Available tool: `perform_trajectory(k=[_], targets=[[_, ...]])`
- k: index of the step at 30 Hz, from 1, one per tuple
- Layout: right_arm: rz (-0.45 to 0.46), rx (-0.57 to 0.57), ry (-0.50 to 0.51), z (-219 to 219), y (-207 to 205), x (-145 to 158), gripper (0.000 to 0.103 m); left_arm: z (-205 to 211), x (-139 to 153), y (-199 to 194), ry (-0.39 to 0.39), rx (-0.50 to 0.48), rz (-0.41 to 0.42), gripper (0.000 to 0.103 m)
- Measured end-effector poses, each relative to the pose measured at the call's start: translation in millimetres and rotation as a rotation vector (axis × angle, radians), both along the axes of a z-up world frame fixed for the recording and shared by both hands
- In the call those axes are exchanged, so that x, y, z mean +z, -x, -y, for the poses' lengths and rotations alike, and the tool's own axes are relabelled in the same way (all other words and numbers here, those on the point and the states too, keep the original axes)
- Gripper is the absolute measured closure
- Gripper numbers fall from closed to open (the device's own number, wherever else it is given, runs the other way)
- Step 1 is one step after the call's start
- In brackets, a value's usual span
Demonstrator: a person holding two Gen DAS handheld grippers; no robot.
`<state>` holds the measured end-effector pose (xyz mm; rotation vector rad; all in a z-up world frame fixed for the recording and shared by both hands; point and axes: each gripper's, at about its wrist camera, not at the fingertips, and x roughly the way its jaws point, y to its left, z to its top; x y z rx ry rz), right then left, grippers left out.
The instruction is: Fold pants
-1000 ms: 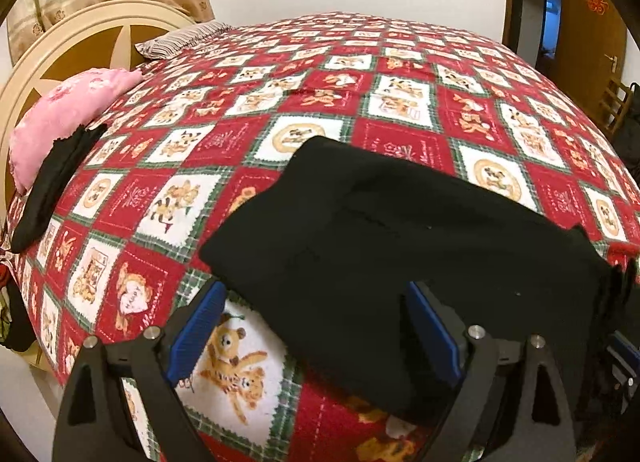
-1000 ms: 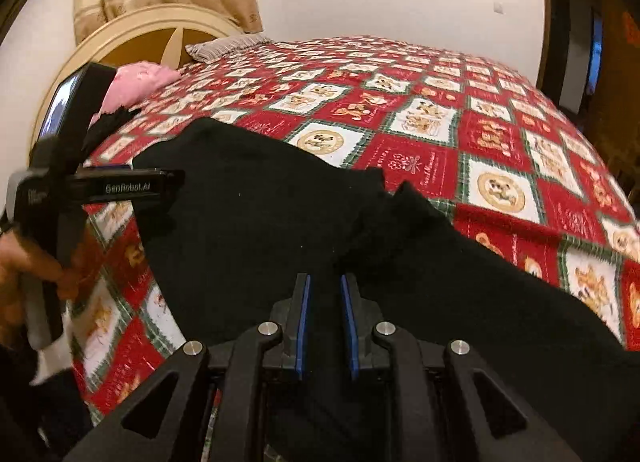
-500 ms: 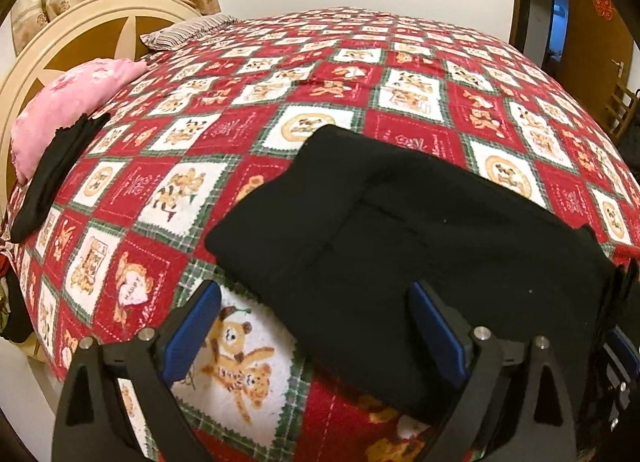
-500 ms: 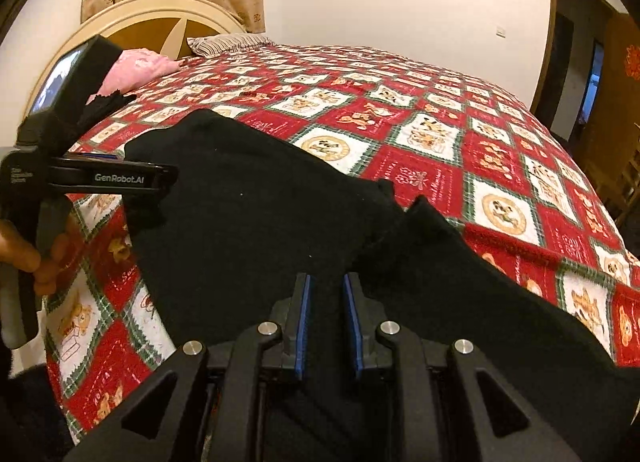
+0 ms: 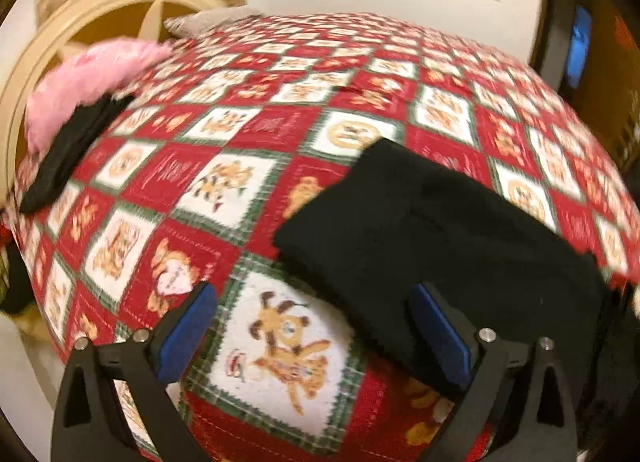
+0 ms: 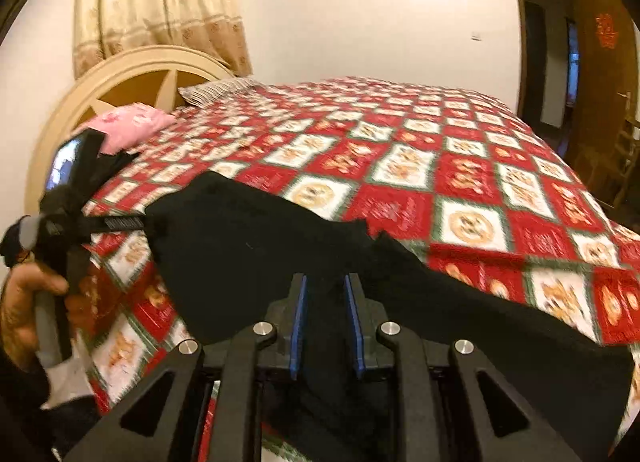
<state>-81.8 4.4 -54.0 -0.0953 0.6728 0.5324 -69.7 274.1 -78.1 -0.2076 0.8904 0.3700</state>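
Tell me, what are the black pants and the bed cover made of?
The black pants look like soft, matte cloth, perhaps knit or fleece: they drape limply and show no shine. The bed cover looks like printed woven fabric, maybe cotton, with flat red, white and green squares. Blur hides the weave.

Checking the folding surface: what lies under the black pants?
The black pants lie on the red patchwork bedspread. Whatever sits beneath their middle is covered.

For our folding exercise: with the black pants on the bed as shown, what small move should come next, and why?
Probably bring the open left tool back onto the near pants edge. Its jaws are opening, with only bedspread between them and the pants beside the right-hand pad, while the right tool has black cloth between its narrow jaws.
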Motion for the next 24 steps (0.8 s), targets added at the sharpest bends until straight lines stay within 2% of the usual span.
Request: perform_trajectory(k=[2, 4, 5, 8, 11, 18, 20, 22, 24], targets=[[-0.029, -0.024, 0.016, 1.5, 0.4, -12.2, 0.083, -12.7, -2.4, 3.8, 0.081, 0.040, 0.024, 0.003], [-0.095, -0.027, 0.023, 3.8, -6.2, -27.3, 0.083, -23.1, -5.0, 9.7, 0.177, 0.075, 0.072, 0.007], [-0.124, -0.033, 0.002, 6.3, -8.1, -34.7, 0.083, -24.7, -5.8, 11.2, 0.202, 0.085, 0.087, 0.009], [-0.115, -0.025, -0.007, 7.8, -8.8, -35.0, 0.083, -20.6, -8.5, 8.3, 0.246, 0.062, 0.101, 0.016], [-0.114, -0.027, -0.016, 9.8, -7.3, -36.5, 0.083, -13.2, -12.6, -0.3, 0.267, 0.039, 0.103, 0.019], [-0.111, -0.027, -0.013, 8.8, -7.3, -37.4, 0.083, -10.9, -14.0, -15.0, 0.248, 0.095, 0.099, 0.019], [-0.110, -0.028, -0.013, 9.5, -5.8, -37.3, 0.083, -10.2, -13.2, -16.5, 0.234, 0.113, 0.102, 0.027], [-0.111, -0.028, -0.014, 9.8, -5.6, -36.5, 0.083, -9.1, -12.5, -18.9, 0.230, 0.116, 0.107, 0.043], [-0.113, -0.030, -0.016, 10.3, -5.1, -36.0, 0.083, -8.2, -11.7, -19.3, 0.231, 0.121, 0.116, 0.053]])
